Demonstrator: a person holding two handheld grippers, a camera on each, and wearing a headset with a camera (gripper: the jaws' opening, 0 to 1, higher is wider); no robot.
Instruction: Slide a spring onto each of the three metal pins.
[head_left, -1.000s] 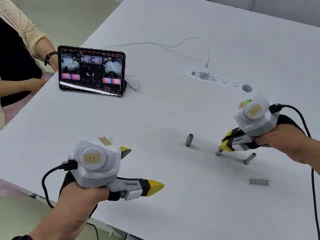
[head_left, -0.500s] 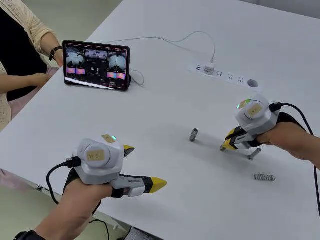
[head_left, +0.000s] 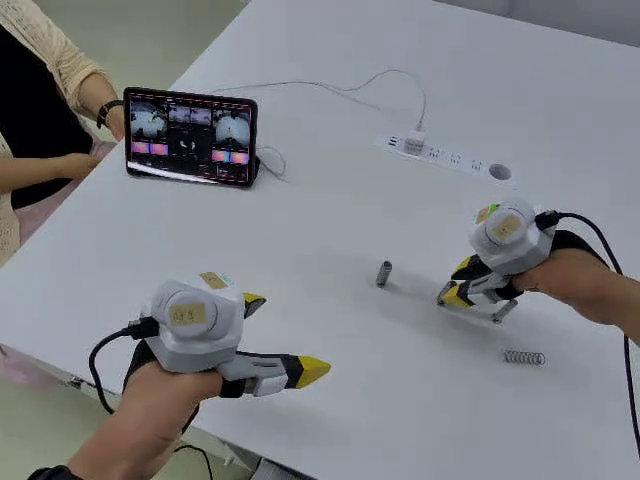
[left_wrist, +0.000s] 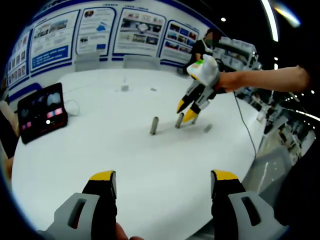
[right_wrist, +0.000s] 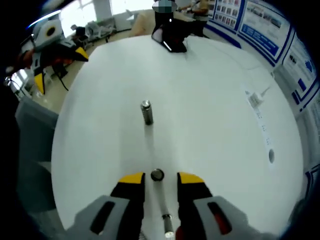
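Slim silvery coiled spring (head_left: 524, 357), horizontal

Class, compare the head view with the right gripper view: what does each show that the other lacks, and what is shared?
Head view: a loose silver coil spring lying on the white table. Right gripper view: blue-bordered wall posters, and gaps either side of the bare metal pin between the right gripper's open jaws. Both: the spring-covered metal pin, black tablet and white power strip.

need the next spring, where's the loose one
Head view, lower right: the loose spring lies on the table, right of the right gripper and nearer you.
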